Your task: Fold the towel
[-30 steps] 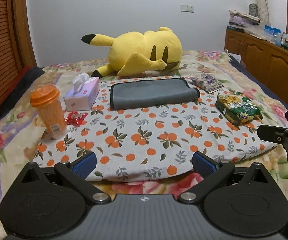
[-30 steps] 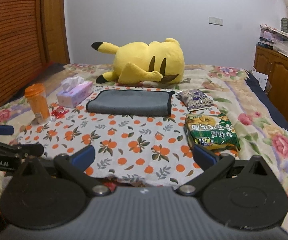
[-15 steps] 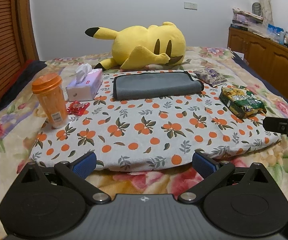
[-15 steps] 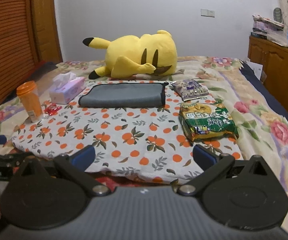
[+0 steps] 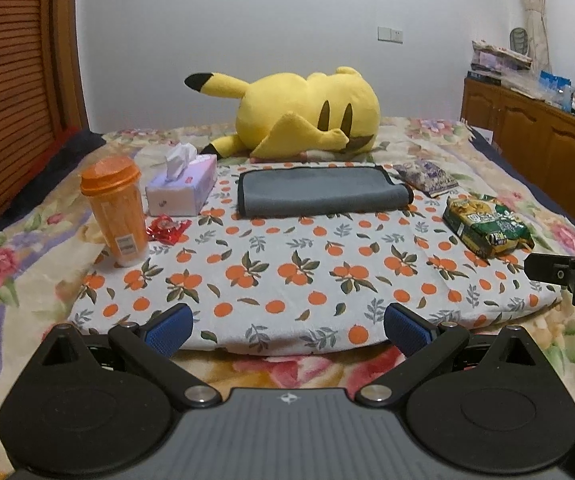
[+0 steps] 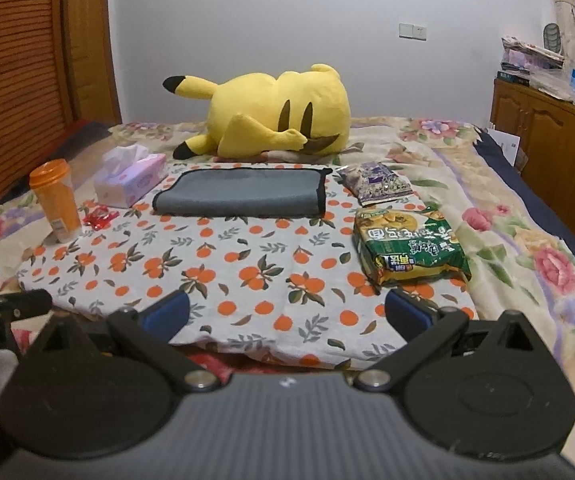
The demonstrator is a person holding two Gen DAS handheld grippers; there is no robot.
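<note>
The left gripper (image 5: pixel 287 330) hangs low at 6 o'clock over the near edge of the bed, and its two blue fingertips (image 5: pixel 169 330) are spread wide apart with nothing between them. The right gripper (image 6: pixel 286 317) hangs the same way at 6 o'clock in its own view, also spread wide and holding nothing. The gray towel (image 5: pixel 321 192) lies flat and folded at 12 o'clock from the left gripper, at the far end of a white cloth with oranges (image 5: pixel 287 268) printed on it. The towel has a dark edge and touches no gripper. Behind the towel, still at 12 o'clock, a big yellow plush toy (image 5: pixel 299 114) lies on its side. At 10 o'clock stands an orange cup (image 5: pixel 113 210) with a lid, upright on the corner of the cloth. Just beside it, a bit farther back, is a tissue box (image 5: pixel 181 190) with a tissue poking up, and a small red wrapper (image 5: pixel 167 229) lies between the cup and the box. At 2 o'clock a green snack bag (image 5: pixel 487 226) lies flat on the cloth, and a purple snack bag (image 5: pixel 427 178) lies behind it, near the right end of the towel. A wooden cabinet (image 5: pixel 535 128) stands along the wall at 3 o'clock.
</note>
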